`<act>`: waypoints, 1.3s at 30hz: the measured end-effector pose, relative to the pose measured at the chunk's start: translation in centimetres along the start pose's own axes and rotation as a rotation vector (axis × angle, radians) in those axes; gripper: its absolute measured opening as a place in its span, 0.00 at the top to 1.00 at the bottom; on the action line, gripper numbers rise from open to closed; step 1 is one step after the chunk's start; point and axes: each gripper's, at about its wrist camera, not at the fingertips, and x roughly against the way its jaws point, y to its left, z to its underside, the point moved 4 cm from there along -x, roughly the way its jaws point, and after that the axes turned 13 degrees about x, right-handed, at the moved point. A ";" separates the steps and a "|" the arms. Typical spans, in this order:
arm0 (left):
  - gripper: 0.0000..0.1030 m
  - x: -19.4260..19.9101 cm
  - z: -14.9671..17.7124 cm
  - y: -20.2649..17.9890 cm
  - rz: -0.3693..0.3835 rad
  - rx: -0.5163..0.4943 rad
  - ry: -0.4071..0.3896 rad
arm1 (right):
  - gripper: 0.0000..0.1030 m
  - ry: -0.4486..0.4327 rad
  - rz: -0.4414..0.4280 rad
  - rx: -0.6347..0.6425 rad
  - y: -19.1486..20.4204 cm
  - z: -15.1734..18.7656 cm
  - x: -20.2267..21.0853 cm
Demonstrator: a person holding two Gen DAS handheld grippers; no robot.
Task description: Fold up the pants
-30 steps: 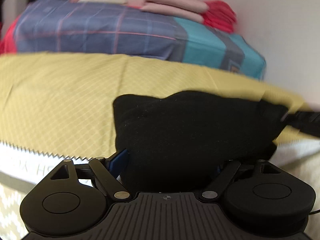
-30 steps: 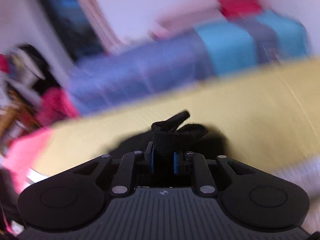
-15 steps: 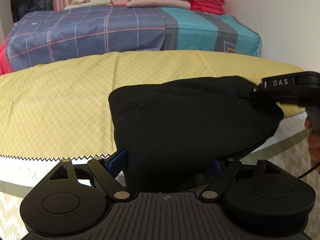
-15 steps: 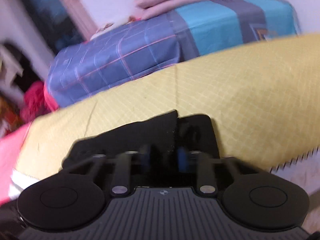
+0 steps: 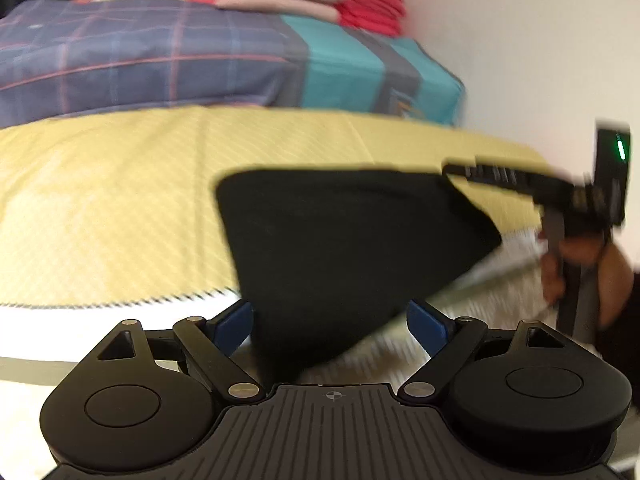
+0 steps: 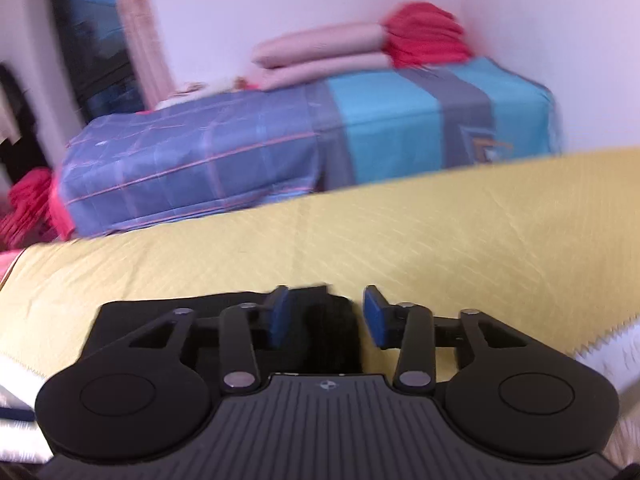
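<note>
Pants (image 5: 344, 248) lie folded on yellow cloth (image 5: 104, 200), both grippers' fingers spread.

A yellow diamond-patterned cloth (image 5: 120, 200) covers the work surface, its zigzag edge near the front. The black pants (image 5: 344, 248) lie folded directly on this cloth, toward its front right, with 1 corner reaching past the zigzag edge.

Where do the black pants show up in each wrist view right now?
Left wrist: black pants fill the centre, between the left gripper's open fingers.
Right wrist: low centre, mostly hidden behind the right gripper.
Shared landmark: red folded stack on the bed.
</note>
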 end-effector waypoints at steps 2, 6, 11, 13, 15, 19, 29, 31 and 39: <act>0.00 0.1 -1.4 0.7 -0.029 0.050 -0.029 | 0.33 0.016 -0.029 0.014 0.8 0.4 -0.7; 0.00 -3.2 -3.5 1.4 -0.153 0.081 -0.008 | 0.23 0.148 -0.001 -0.071 -0.6 2.5 -2.7; 0.00 -7.3 -3.2 2.8 -0.234 0.078 0.122 | 0.13 0.160 -0.041 -0.272 -4.7 3.1 -1.5; 0.00 -7.4 -3.5 2.8 -0.224 0.068 0.124 | 0.13 0.171 -0.153 -0.297 -5.4 3.6 -1.5; 0.00 -7.7 -3.7 2.8 -0.223 0.066 0.129 | 0.10 0.211 -0.253 -0.326 -5.4 4.4 -2.1; 0.00 -8.4 -4.0 2.6 -0.202 0.093 0.145 | 0.09 0.235 -0.300 -0.364 -4.9 5.2 -3.3; 0.00 -10.4 -3.5 2.4 -0.033 0.245 0.222 | 0.49 0.218 -0.380 -0.363 -4.2 4.5 -3.5; 0.00 -9.4 -3.7 1.5 -0.059 0.235 0.188 | 0.53 0.195 -0.401 -0.359 -4.0 4.0 -2.5; 0.00 -0.9 -2.5 -5.2 -0.058 0.027 0.081 | 0.55 0.092 -0.449 -0.373 -4.1 1.8 6.1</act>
